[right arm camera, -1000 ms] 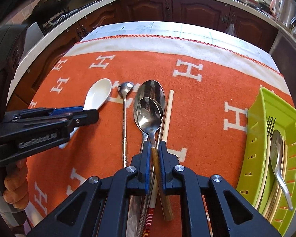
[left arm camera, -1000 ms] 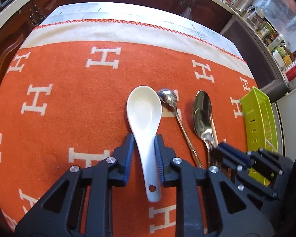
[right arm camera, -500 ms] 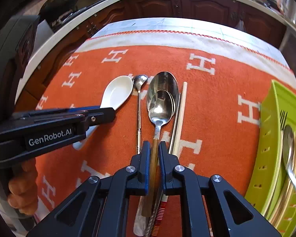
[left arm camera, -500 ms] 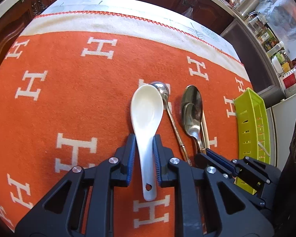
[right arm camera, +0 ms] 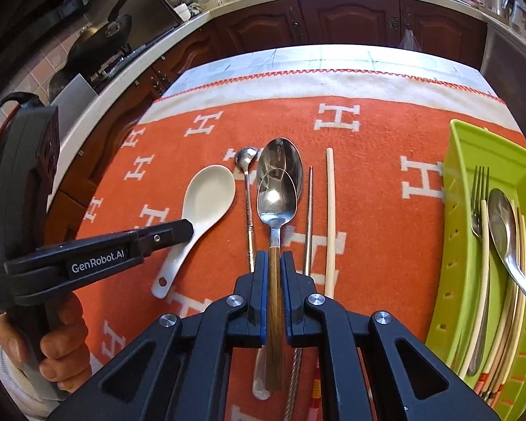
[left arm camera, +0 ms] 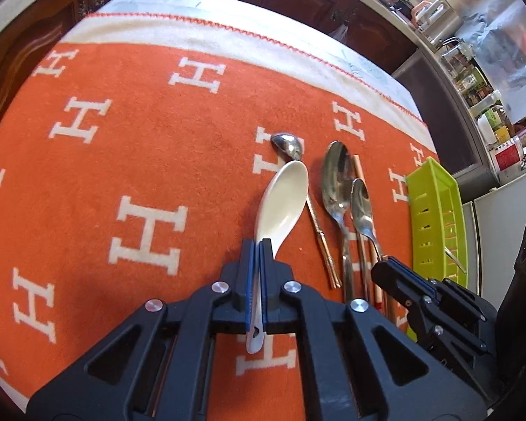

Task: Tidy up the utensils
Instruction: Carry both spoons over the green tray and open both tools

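Right wrist view: green tray point(right arm camera: 459, 161) at three o'clock already stocked; right gripper point(right arm camera: 274, 256) jaws clamped on wooden-handled spoon point(right arm camera: 276, 198), left gripper point(left arm camera: 255, 245) pinching white spoon point(left arm camera: 284, 200); others left on counter point(right arm camera: 368, 147).

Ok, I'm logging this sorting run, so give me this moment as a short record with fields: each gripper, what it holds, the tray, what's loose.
left gripper: shut on white ceramic spoon
right gripper: shut on wooden-handled spoon
green tray: holds fork, spoon, chopsticks
loose on orange cloth: small ornate spoon, large steel spoon, two chopsticks
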Available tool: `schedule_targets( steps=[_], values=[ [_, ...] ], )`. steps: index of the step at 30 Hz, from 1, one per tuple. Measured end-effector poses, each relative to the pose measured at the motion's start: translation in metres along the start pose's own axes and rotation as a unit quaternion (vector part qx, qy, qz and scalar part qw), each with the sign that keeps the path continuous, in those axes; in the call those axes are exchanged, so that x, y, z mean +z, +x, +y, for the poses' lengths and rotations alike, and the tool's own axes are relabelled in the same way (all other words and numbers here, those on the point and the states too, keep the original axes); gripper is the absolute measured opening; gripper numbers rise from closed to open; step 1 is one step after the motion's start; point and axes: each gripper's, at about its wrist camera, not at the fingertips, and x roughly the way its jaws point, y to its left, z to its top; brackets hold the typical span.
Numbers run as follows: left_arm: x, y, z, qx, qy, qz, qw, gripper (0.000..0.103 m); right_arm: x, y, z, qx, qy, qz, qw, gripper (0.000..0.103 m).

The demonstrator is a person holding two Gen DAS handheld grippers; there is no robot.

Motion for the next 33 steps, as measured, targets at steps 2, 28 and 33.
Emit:
schedule_targets(
  steps=[2,28,33],
  values=[
    [-0.002,-0.012,-0.004,-0.004,0.006,-0.006,1.0,0.001,-0.003,-0.009,-0.001,0.002,0.006,-0.007,1.0,0.006],
    [-0.048,-0.002,-0.214,-0.031,0.115,0.065,0.9907,0.001,-0.059,-0.14,-0.16,-0.064,0.138,-0.088,0.984,0.006],
    [-0.06,0.01,-0.221,-0.013,0.128,0.068,0.9894,0.001,-0.069,-0.118,-0.179,-0.06,0.14,-0.072,0.986,0.006]
  ],
)
